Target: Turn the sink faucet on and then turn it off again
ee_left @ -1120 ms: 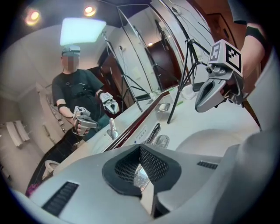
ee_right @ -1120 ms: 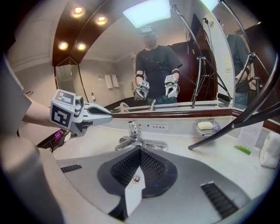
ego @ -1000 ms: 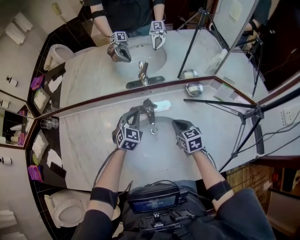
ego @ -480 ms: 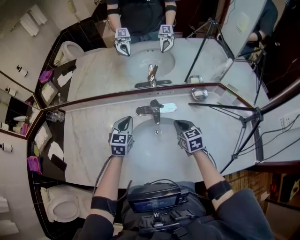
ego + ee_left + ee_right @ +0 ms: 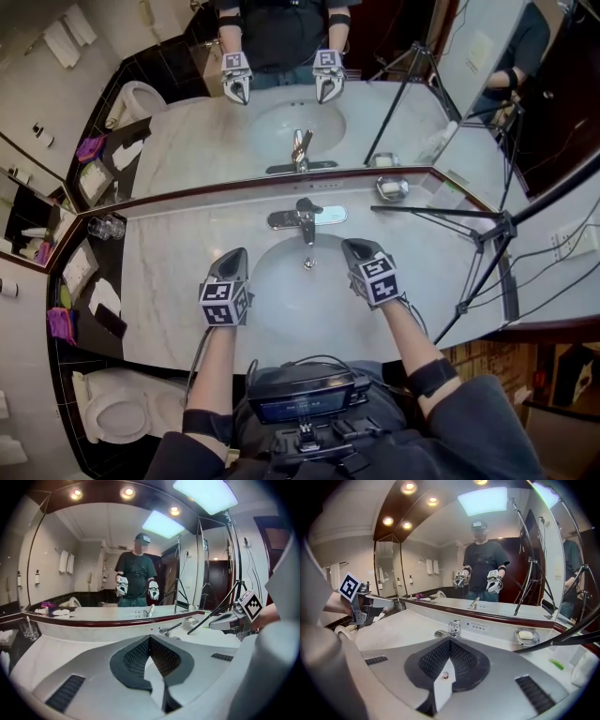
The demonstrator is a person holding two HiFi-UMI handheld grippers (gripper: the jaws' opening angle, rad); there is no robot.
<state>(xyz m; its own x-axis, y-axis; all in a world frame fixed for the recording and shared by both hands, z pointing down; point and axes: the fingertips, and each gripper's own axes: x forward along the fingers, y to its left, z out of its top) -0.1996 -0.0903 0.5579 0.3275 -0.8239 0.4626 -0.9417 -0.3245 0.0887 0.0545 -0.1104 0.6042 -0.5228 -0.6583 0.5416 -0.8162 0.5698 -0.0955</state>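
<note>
left gripper view: faucet (image 5: 169,629) half hidden behind the closed left tongs (image 5: 150,639).

Pale marble counter (image 5: 169,281), wide wall mirror (image 5: 394,103), ceiling spotlights (image 5: 126,491), white toilet (image 5: 117,417), black tripod (image 5: 502,228)

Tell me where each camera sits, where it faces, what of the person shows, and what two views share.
Head view: on the head, steeply down at sink and faucet; both forearms, left gripper, right gripper show.
Left gripper view: on the left gripper, along its shut jaws toward the mirror; right gripper at right.
Right gripper view: on the right gripper, over shut jaws toward the faucet; left gripper at left.
Shared: both gripper views show faucet and mirrored person.
</note>
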